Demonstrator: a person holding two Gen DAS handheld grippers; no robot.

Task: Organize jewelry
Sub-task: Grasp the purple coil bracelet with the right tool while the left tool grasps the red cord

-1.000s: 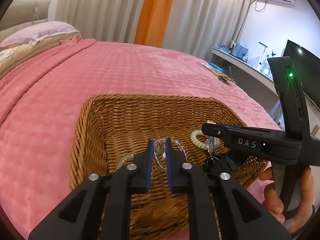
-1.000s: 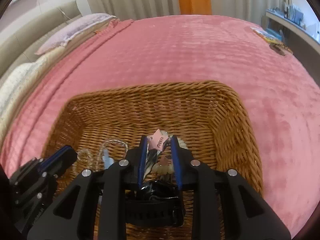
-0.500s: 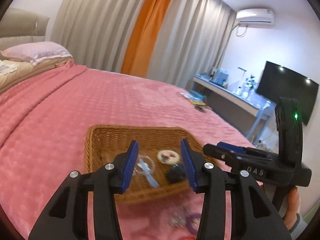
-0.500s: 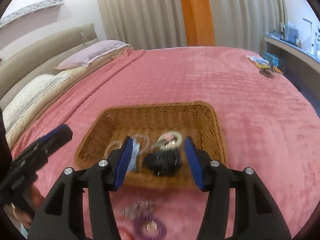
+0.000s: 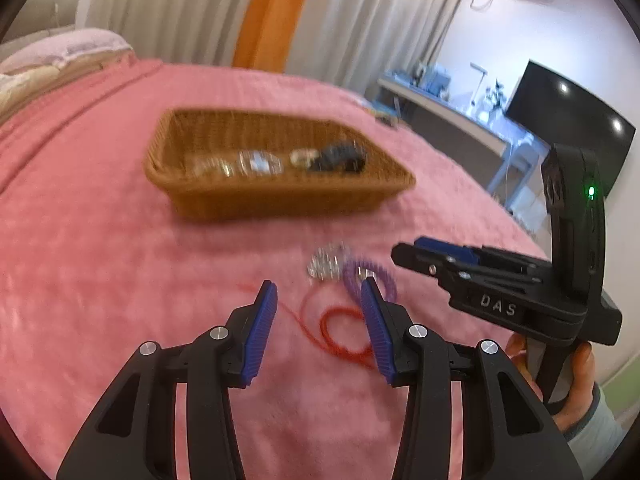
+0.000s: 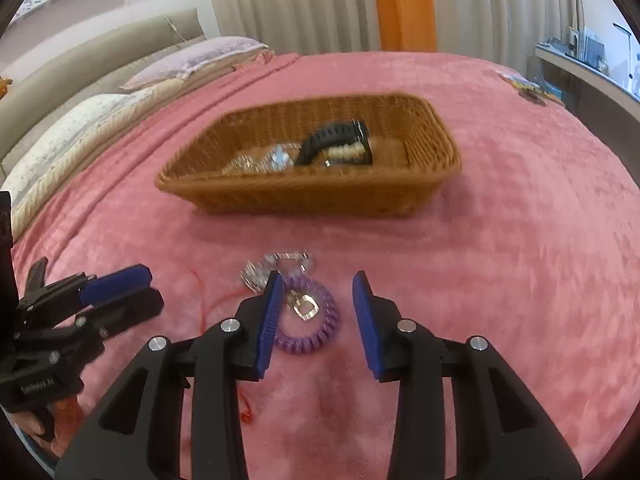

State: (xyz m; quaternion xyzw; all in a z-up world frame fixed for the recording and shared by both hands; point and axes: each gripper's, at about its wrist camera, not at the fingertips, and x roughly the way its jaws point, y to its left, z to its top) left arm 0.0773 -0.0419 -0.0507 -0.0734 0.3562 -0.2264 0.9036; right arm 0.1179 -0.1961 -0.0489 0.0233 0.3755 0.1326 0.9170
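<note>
A wicker basket (image 5: 276, 196) (image 6: 304, 196) stands on the pink bed and holds a black watch (image 6: 332, 140) (image 5: 338, 156), clear bracelets (image 5: 256, 162) and a beaded piece. In front of it on the blanket lie a silver piece (image 6: 280, 266) (image 5: 326, 264), a purple coil bracelet (image 6: 310, 320) (image 5: 370, 276) and a red cord (image 5: 340, 332). My left gripper (image 5: 318, 284) is open above the red cord and holds nothing. My right gripper (image 6: 318, 278) hovers over the purple coil with its jaws closing; the pads do not touch the coil.
Pillows (image 6: 80, 128) and a headboard lie at the far left. Small items (image 6: 528, 88) sit near the bed's right edge, beyond which are a desk (image 5: 460, 108) and a dark screen (image 5: 568, 120). A hand (image 5: 576, 384) holds the right gripper's handle.
Both grippers have let go of the pieces in the basket and drawn back to the jewelry lying in front of it. Both sets of jaws now stand apart.
</note>
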